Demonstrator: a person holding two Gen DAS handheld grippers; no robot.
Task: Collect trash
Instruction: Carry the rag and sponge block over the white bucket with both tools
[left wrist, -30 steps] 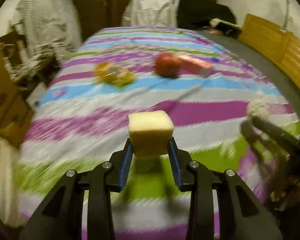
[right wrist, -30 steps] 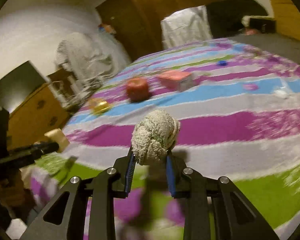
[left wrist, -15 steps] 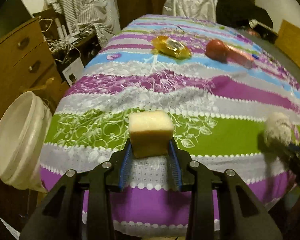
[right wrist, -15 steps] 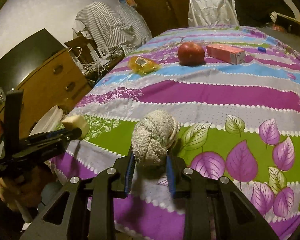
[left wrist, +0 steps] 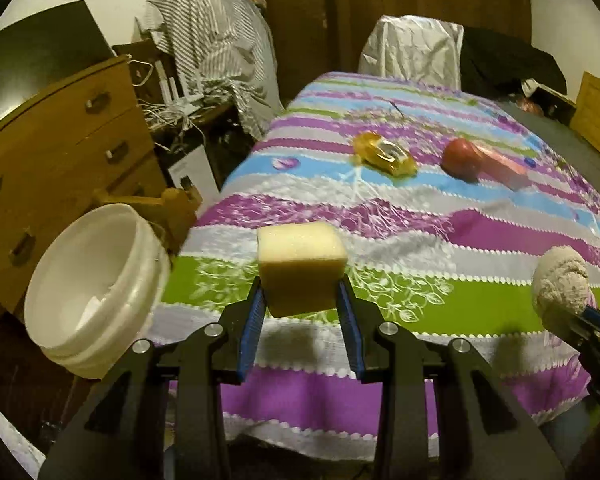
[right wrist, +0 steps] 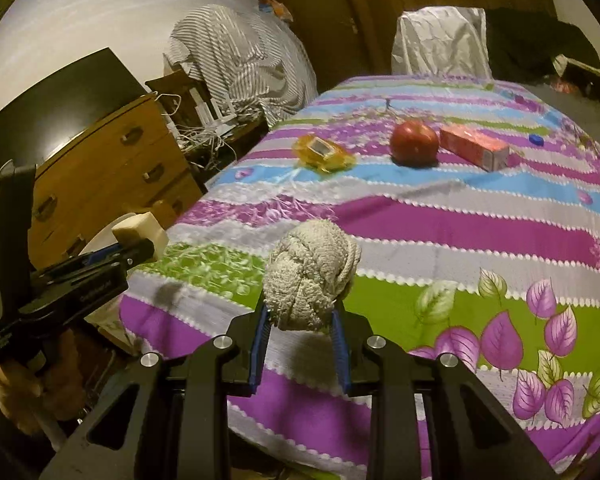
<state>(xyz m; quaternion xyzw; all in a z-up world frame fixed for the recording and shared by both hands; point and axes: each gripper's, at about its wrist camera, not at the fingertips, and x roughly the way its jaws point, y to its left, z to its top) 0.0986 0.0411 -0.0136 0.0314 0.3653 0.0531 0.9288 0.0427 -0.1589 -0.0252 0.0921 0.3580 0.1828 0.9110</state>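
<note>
Left gripper point(left wrist: 300, 308) clamped on sponge point(left wrist: 302, 266), right of bucket point(left wrist: 95, 280), nearer | right gripper point(right wrist: 300, 320) pinched on cloth ball point(right wrist: 312, 274), farther right of bucket | drop judged pending

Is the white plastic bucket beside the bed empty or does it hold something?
Nearly empty: the white plastic bucket shows bare inner walls, with only a small pale scrap at the bottom.

Both grippers pull back off the striped bedspread point(left wrist: 480, 236) toward its near edge. The white bucket point(left wrist: 87, 280), unseen a second ago, now sits just left of the left gripper point(left wrist: 302, 304) and its sponge point(left wrist: 302, 268).
</note>
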